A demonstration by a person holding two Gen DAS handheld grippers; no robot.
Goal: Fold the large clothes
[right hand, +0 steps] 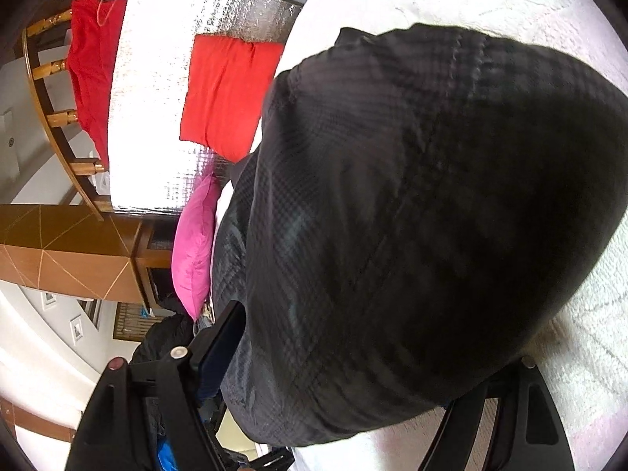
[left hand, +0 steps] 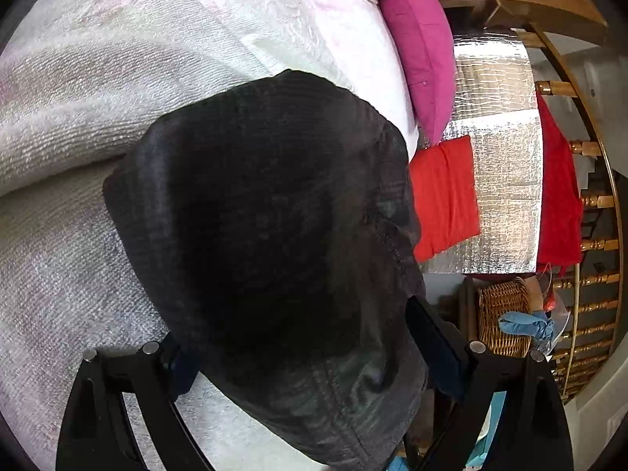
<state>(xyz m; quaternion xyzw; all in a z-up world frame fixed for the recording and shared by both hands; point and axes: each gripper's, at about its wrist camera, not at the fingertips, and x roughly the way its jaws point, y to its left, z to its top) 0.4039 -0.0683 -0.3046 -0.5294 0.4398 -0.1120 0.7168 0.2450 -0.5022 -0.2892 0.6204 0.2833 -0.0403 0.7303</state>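
Here the dark garment (left hand: 274, 235) hangs bunched between both my grippers, above the white towel (left hand: 59, 125) on the bed. My left gripper (left hand: 314, 357) and right gripper (right hand: 353, 353) each straddle cloth; whether they're clamped, I cannot tell.

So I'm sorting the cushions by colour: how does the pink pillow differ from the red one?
The pink pillow stands on edge against the white bedding; the red pillow lies flat on the silver sheet. The pink one looks plumper, the red flatter. Both are plain.
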